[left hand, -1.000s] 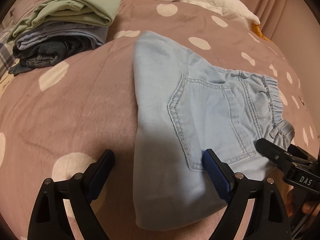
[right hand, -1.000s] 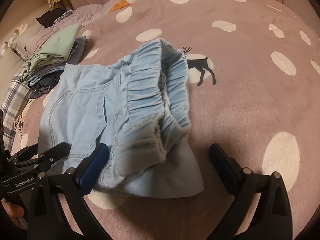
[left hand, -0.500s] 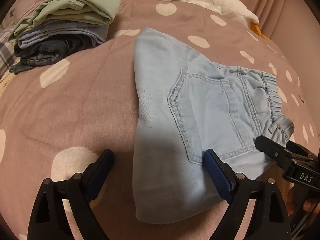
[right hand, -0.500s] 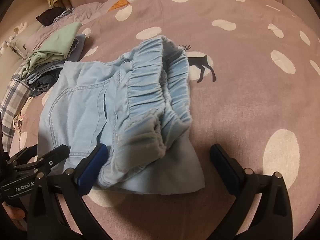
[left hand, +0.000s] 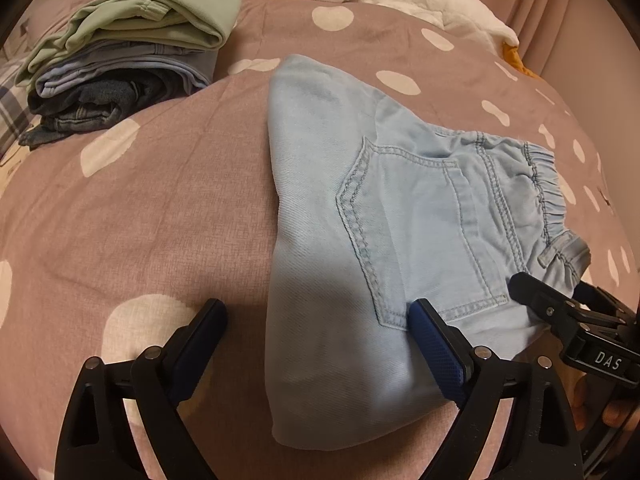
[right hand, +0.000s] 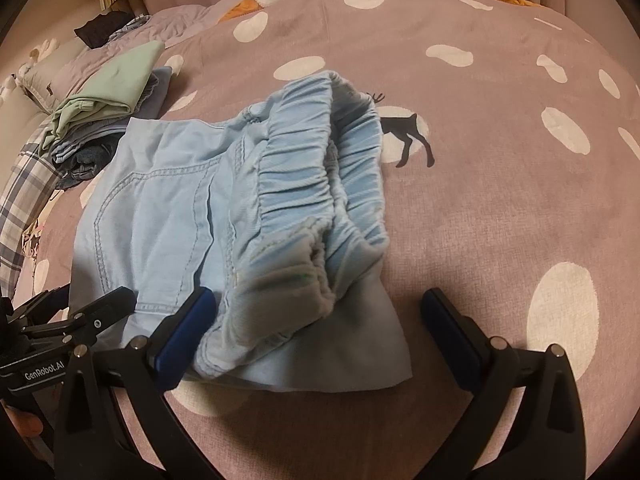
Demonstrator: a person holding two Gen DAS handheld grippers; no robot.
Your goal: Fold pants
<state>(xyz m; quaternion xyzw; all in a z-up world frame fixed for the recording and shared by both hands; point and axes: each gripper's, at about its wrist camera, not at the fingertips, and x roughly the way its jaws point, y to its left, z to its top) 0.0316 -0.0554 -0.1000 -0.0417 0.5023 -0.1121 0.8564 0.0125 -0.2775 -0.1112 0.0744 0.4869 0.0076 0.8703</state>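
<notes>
Both jaws wide apart, pants nearly folded.

Our left gripper [left hand: 316,332] and right gripper [right hand: 316,312] had their jaws spread, holding nothing, at the near edge of the light blue pants [left hand: 400,220], which lay folded small on the bed [left hand: 140,208]; we think only stacking on the clothes pile [left hand: 120,60] was left.

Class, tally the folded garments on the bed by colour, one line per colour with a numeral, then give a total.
Light blue pants, lying apart in front of the open fingers: 1
Green garment, top of the stack: 1
Pale blue-grey garment, middle of the stack: 1
Dark denim garment, bottom of the stack: 1
Total: 4
</notes>
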